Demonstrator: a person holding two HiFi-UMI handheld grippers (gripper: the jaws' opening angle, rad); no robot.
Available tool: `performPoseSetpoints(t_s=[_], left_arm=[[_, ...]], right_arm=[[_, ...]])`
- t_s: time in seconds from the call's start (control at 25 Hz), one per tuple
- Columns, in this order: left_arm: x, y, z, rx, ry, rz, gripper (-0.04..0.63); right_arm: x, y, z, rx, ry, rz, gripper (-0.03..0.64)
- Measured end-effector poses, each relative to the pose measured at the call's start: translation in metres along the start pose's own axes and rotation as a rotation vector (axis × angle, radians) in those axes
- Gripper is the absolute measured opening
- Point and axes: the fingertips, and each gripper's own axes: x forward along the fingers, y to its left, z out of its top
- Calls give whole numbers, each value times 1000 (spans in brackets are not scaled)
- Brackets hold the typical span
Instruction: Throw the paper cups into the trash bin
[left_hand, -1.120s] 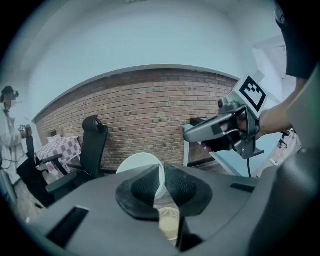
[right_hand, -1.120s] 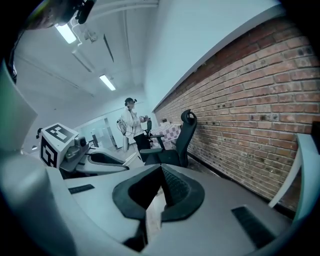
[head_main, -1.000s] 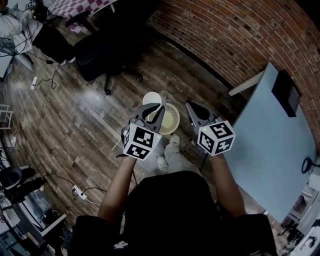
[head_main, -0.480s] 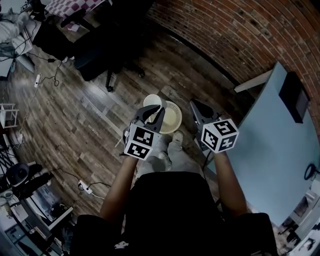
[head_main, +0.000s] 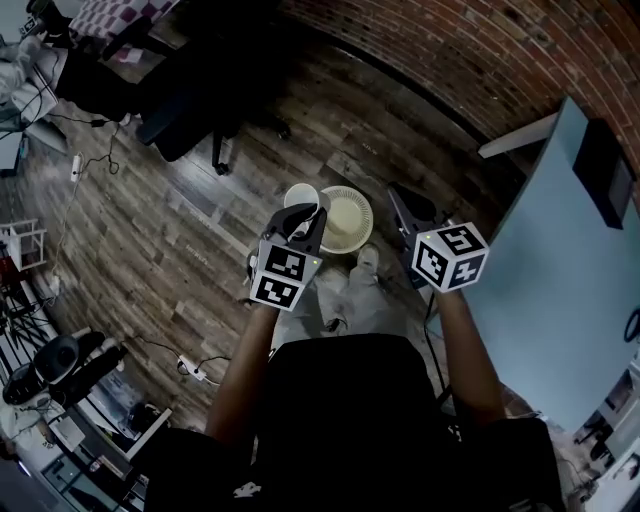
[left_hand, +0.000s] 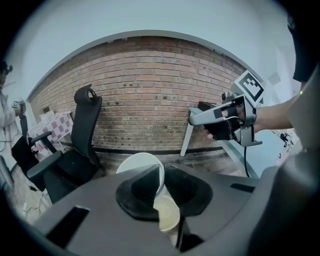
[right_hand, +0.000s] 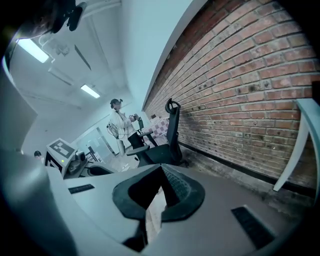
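My left gripper (head_main: 312, 212) is shut on the rim of a white paper cup (head_main: 300, 194), whose round mouth sticks out to the left of the jaws (left_hand: 135, 165). A second, cream ribbed paper cup (head_main: 350, 215) sits right against it on the other side and hangs just under the jaws (left_hand: 167, 217); it seems pinched in the same grip. My right gripper (head_main: 400, 195) is held level beside it, apart from the cups, jaws together at the tips (right_hand: 161, 169) with nothing between them. No trash bin is in any view.
I stand on a dark wooden floor. A brick wall (head_main: 450, 50) runs ahead, a pale blue table (head_main: 560, 250) is at the right, and a black office chair (left_hand: 82, 125) stands ahead left. Cables and a power strip (head_main: 190, 370) lie at the left. A person (right_hand: 120, 125) stands far off.
The floor has slid under me as I walk along the wall; the table edge has shifted right. Both grippers keep their pose and the cups stay in the left one.
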Motion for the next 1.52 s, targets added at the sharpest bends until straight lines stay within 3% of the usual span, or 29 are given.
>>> performPoseSetpoints(t_s=[0.32, 0.88, 1.16, 1.52], left_arm=[[25, 5, -38, 62, 83, -160, 38], [63, 16, -112, 271, 217, -489, 38], [106, 13, -146, 326, 276, -565, 38], [164, -1, -195, 352, 316, -590, 38]], right_arm=[[17, -13, -24, 102, -22, -137, -6], [41, -24, -80, 273, -73, -417, -6], [39, -54, -124, 309, -59, -516, -6], [58, -89, -192, 333, 9, -537, -6]])
